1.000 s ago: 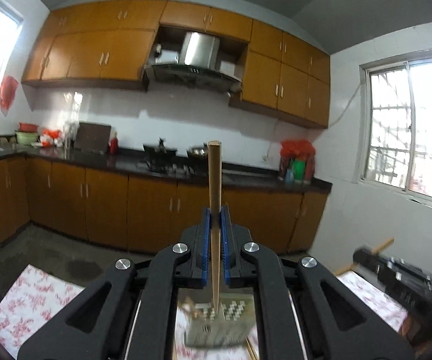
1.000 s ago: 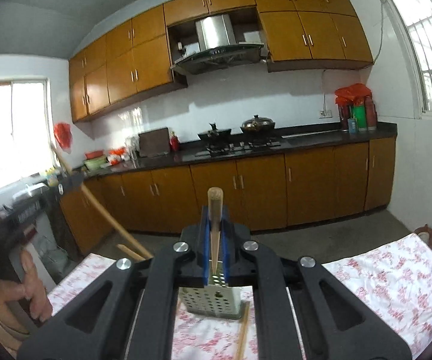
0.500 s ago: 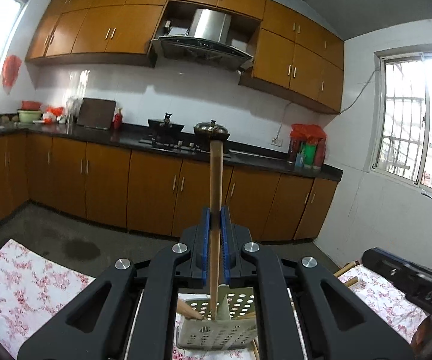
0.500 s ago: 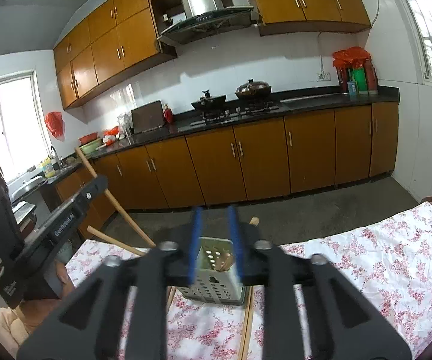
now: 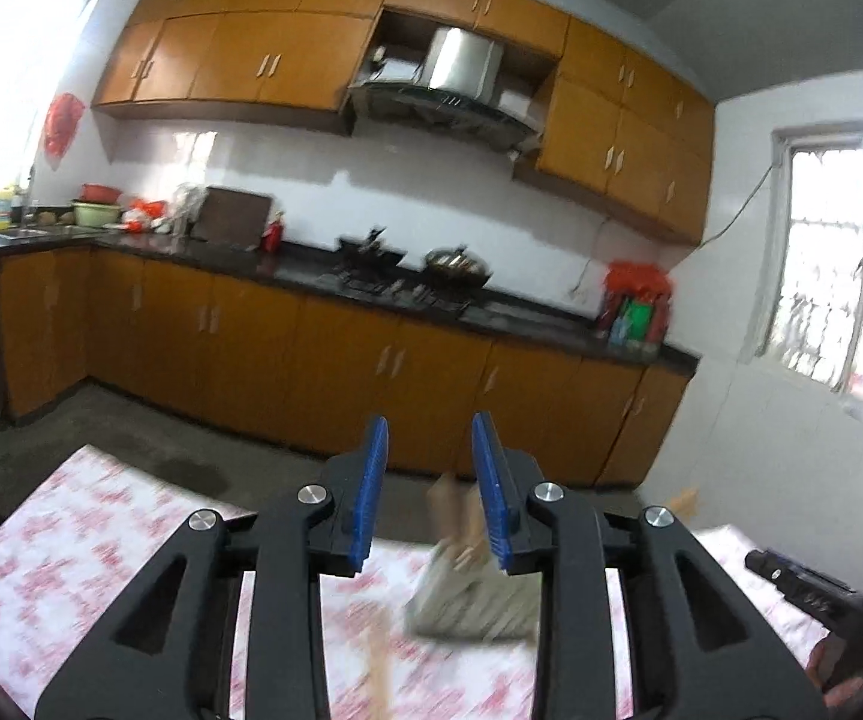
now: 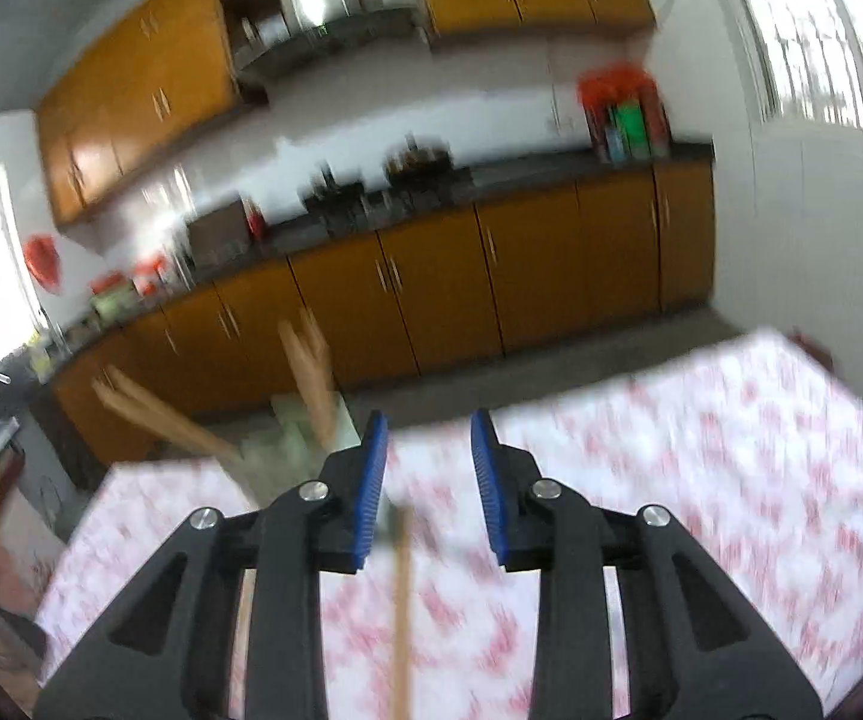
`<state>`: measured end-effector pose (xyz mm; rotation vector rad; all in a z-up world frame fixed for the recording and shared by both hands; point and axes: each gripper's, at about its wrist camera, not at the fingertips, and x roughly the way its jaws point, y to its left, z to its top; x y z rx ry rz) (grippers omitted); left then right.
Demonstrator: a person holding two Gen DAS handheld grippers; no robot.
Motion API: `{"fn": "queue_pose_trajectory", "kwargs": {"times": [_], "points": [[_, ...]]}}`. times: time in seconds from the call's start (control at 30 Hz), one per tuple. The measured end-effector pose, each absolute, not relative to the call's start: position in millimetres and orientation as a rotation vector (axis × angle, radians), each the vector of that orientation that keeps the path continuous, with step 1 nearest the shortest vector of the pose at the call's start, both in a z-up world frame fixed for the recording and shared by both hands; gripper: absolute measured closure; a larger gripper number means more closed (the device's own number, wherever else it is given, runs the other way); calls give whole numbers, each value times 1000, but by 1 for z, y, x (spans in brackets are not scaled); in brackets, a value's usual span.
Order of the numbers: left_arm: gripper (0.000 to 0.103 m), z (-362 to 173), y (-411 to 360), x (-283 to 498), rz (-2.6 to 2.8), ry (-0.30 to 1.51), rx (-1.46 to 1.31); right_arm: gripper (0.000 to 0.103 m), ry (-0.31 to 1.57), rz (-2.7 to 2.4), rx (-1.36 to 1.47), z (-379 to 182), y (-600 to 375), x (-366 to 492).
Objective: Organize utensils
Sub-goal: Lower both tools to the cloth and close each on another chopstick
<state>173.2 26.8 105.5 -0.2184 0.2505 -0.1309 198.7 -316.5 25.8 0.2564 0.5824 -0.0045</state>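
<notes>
Both frames motion-blurred. Left gripper (image 5: pixel 430 483): jaws just opened, spread, nothing pinched. Right gripper (image 6: pixel 429 480): jaws spread, empty.

1 perforated utensil holder (image 5: pixel 476 597) on floral tablecloth (image 5: pixel 77 546), ahead of left gripper. Approx. 4 wooden sticks (image 6: pixel 311 372) poke out of holder in right view; exact count unclear w/ blur. 1 loose chopstick (image 6: pixel 401 606) lies on cloth below right gripper.
</notes>
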Motion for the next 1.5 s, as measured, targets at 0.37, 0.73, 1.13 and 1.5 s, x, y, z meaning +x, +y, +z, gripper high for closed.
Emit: {"fn": "queue_pose_trajectory", "kwargs": {"times": [0.37,0.73,1.13,1.5], "points": [[73,-41,51,175,-57,739,-177,94,948,140,236,-112,-252,209],[76,-79,21,180,-165,844,-156,94,930,33,82,-114,-240,210],[88,-105,-9,187,-222,931,-76,95,916,-24,121,-117,-269,216],[95,-105,-7,194,-166,911,-36,94,889,-15,38,-118,-259,211]]}}
